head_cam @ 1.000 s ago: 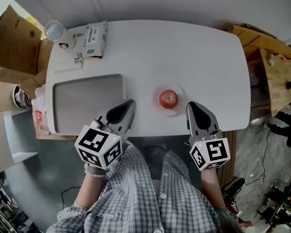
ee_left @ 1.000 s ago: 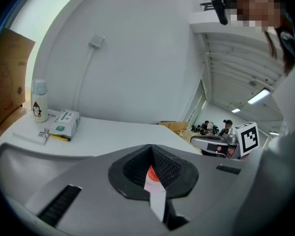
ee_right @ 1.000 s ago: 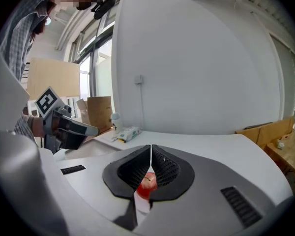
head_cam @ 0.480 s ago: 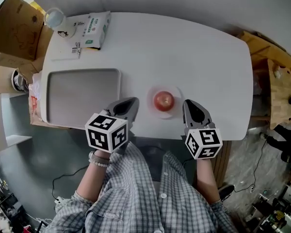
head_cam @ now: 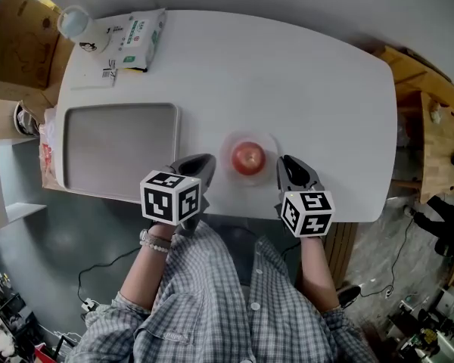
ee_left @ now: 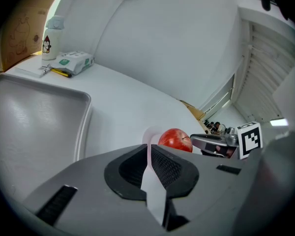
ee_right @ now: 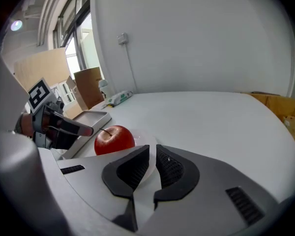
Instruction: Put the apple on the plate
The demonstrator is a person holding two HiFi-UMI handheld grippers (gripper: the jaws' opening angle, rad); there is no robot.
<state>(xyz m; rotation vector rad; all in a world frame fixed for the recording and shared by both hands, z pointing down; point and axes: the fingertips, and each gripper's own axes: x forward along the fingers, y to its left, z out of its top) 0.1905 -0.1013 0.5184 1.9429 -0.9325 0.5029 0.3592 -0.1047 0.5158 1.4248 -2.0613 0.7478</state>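
Observation:
A red apple [head_cam: 248, 158] rests upright on a small white plate [head_cam: 270, 144] near the front edge of the white table [head_cam: 287, 74]. The same apple [ee_left: 175, 139] shows just beyond the left jaws, and again [ee_right: 114, 139] left of the right jaws. My left gripper [head_cam: 199, 166] sits to the apple's left, jaws nearly together and holding nothing. My right gripper [head_cam: 290, 169] sits to the apple's right, likewise shut and empty. Neither gripper touches the apple.
A grey tray [head_cam: 117, 150] lies at the table's left. A wipes packet [head_cam: 136, 30], a small bottle [head_cam: 74, 23] and a pen sit at the far left corner. Cardboard boxes [head_cam: 19, 36] stand left of the table, wooden furniture [head_cam: 431, 127] to the right.
Both grippers have drawn back slightly toward the person and closer to the apple's sides; the head view shifted, so the table appears higher. The apple stays on the plate.

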